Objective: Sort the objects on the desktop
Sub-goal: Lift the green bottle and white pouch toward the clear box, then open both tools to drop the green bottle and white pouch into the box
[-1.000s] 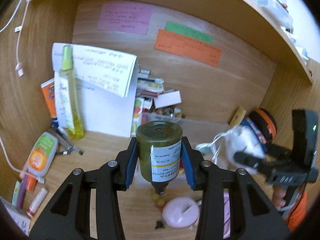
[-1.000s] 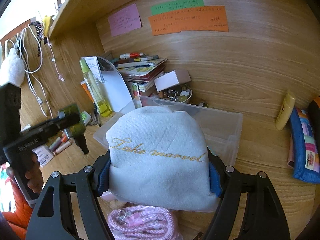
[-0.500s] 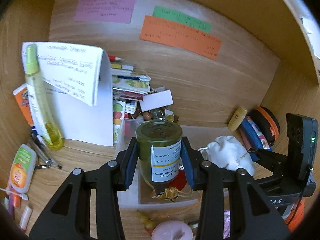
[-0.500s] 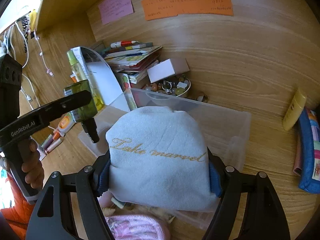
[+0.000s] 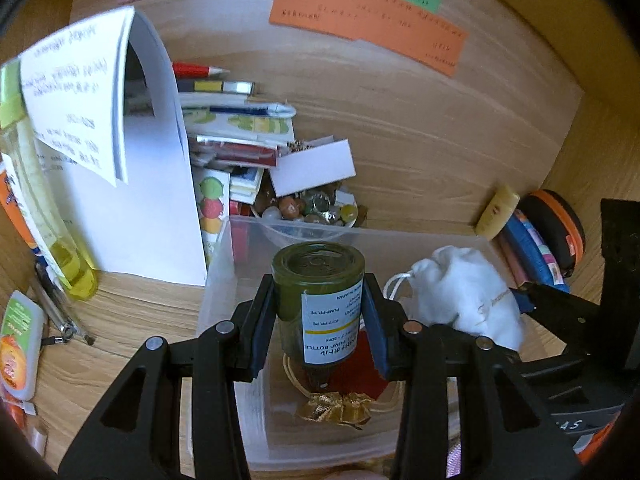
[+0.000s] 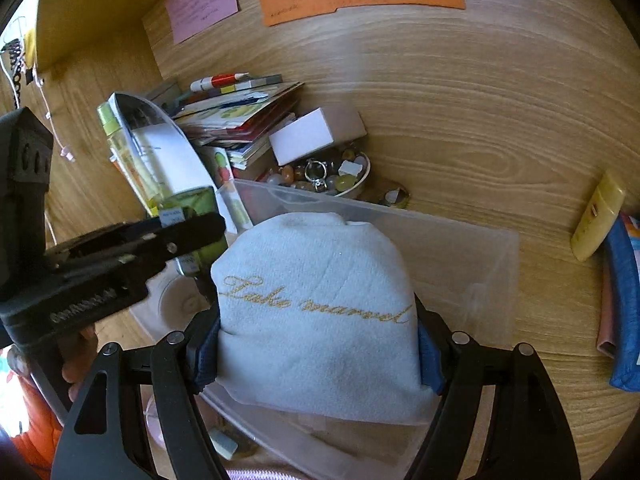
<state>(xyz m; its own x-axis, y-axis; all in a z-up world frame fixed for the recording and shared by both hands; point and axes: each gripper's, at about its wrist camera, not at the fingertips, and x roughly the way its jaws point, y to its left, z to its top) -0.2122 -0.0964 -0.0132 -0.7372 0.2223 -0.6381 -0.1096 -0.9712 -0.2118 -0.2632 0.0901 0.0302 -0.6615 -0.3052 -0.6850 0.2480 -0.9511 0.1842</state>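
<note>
My left gripper [image 5: 320, 320] is shut on a dark green pump bottle [image 5: 320, 280] with a white label, held pump-end down over the clear plastic bin [image 5: 224, 280]. It also shows at left in the right wrist view [image 6: 192, 208]. My right gripper [image 6: 318, 344] is shut on a white drawstring pouch [image 6: 316, 312] with gold script, held over the same bin [image 6: 472, 248]. The pouch also shows in the left wrist view [image 5: 464, 300]. A gold bow [image 5: 336, 410] and a red item [image 5: 366, 368] lie inside the bin.
Behind the bin stand a stack of books [image 5: 236, 132], a small white box [image 5: 312, 166] and a bowl of beads [image 5: 312, 210]. A folded white paper [image 5: 120, 152], a yellow spray bottle [image 5: 44, 216] and a glue tube [image 5: 20, 344] are left. A yellow tube [image 6: 596, 216] and blue pouch [image 6: 624, 312] are right.
Both grippers moved forward and over the clear bin with their loads. The green bottle now hangs above the bin's inside, and the pouch is above its near right part.
</note>
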